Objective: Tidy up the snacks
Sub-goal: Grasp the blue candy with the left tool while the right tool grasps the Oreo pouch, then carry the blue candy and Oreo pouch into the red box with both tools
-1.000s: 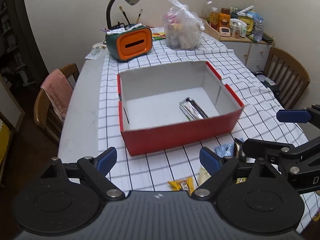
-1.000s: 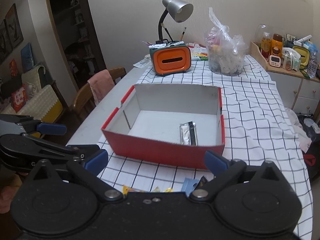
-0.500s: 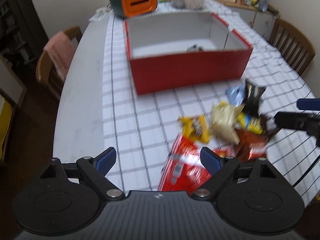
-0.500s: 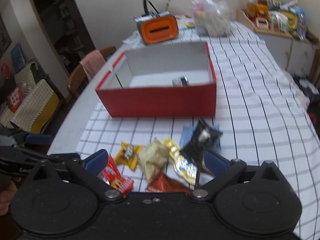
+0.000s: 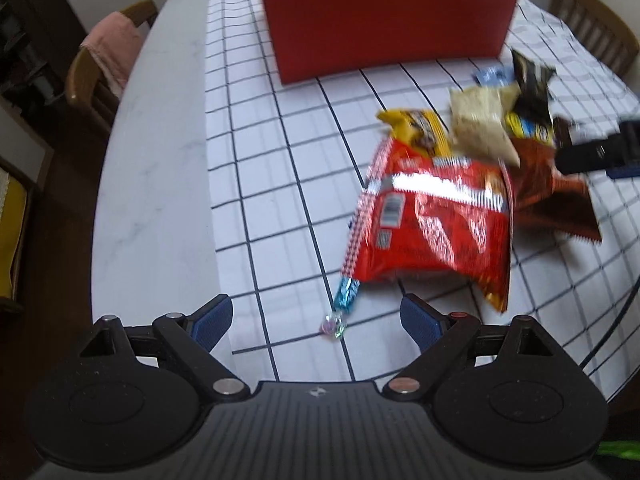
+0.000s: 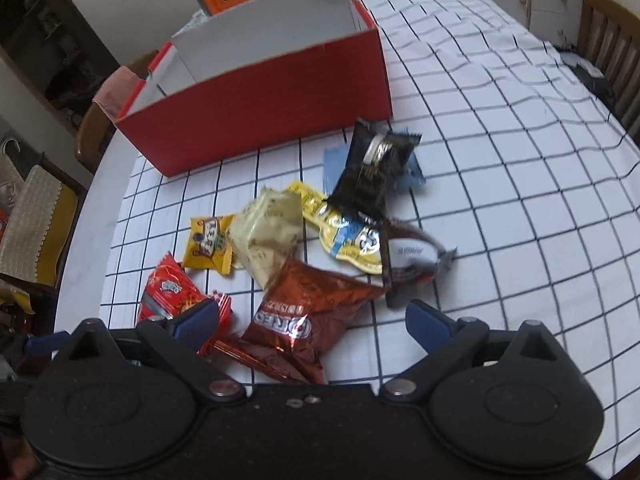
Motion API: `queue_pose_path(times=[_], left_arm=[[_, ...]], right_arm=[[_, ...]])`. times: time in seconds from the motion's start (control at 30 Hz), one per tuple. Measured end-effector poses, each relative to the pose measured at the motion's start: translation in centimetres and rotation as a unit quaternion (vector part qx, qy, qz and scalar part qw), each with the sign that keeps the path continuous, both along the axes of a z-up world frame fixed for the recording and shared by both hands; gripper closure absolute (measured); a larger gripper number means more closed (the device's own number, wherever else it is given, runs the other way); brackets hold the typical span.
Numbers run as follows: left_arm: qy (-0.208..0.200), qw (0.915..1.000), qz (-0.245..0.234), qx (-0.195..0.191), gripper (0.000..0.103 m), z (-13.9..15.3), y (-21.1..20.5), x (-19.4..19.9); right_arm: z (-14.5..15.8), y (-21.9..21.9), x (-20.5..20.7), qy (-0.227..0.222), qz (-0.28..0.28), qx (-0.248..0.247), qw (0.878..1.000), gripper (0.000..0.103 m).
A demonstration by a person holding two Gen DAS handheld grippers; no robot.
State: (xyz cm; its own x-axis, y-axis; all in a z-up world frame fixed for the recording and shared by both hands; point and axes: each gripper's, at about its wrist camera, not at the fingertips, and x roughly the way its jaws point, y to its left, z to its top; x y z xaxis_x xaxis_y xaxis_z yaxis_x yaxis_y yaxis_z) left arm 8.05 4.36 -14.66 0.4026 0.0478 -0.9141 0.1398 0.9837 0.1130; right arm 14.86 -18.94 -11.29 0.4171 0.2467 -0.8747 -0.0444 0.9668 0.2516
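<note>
While both grippers hang spread wide and empty, snack pile sits mid-frame on checked tablecloth [image 6: 500, 184], red cardboard box [image 6: 280, 108] above it.

- Left gripper [image 5: 316, 320]: low over small blue wrapped candy [image 5: 346, 294], beside big glossy red snack bag [image 5: 432, 224].
- Right gripper [image 6: 312, 316]: over brown foil Oreo bag [image 6: 308, 316].
- Risks: packets overlap, so 1 pinch may drag 2; slick foil may slip; candy may skid off.

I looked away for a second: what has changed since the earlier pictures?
Both grippers, left and right, tipped down from the red box toward the snack pile, still open and empty. Box and snacks stayed put.
</note>
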Motion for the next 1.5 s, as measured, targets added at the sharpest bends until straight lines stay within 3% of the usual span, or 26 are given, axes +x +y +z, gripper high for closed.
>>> queue_pose_path(times=[0.3, 0.43, 0.57, 0.83, 1.1, 1.5], left_arm=[[0.005, 0.9999, 0.010, -0.012, 0.015, -1.5, 0.6, 0.8], [0.015, 0.9997, 0.003, -0.020, 0.038, -1.9, 0.3, 1.2], [0.015, 0.9993, 0.000, -0.033, 0.049, -2.0, 0.1, 1.4], [0.018, 0.9985, -0.007, -0.051, 0.089, -1.6, -0.8, 1.2], [0.019, 0.9966, 0.023, -0.076, 0.092, -1.2, -0.2, 0.4], [0.019, 0.9919, 0.064, -0.108, 0.092, -0.3, 2.0, -1.9]], right_arm=[[-1.4, 1.4, 0.5, 0.023, -0.010, -0.015, 1.000, 0.014], [-1.6, 1.8, 0.8, 0.024, -0.009, -0.015, 1.000, 0.019], [-1.9, 1.9, 1.0, 0.030, -0.007, -0.015, 0.999, 0.028], [-2.1, 1.7, 0.8, 0.032, -0.006, -0.006, 0.999, 0.045], [-1.6, 1.2, 0.2, 0.022, -0.008, -0.002, 1.000, 0.064], [-0.2, 0.0, -2.3, 0.010, -0.013, 0.016, 1.000, 0.067]])
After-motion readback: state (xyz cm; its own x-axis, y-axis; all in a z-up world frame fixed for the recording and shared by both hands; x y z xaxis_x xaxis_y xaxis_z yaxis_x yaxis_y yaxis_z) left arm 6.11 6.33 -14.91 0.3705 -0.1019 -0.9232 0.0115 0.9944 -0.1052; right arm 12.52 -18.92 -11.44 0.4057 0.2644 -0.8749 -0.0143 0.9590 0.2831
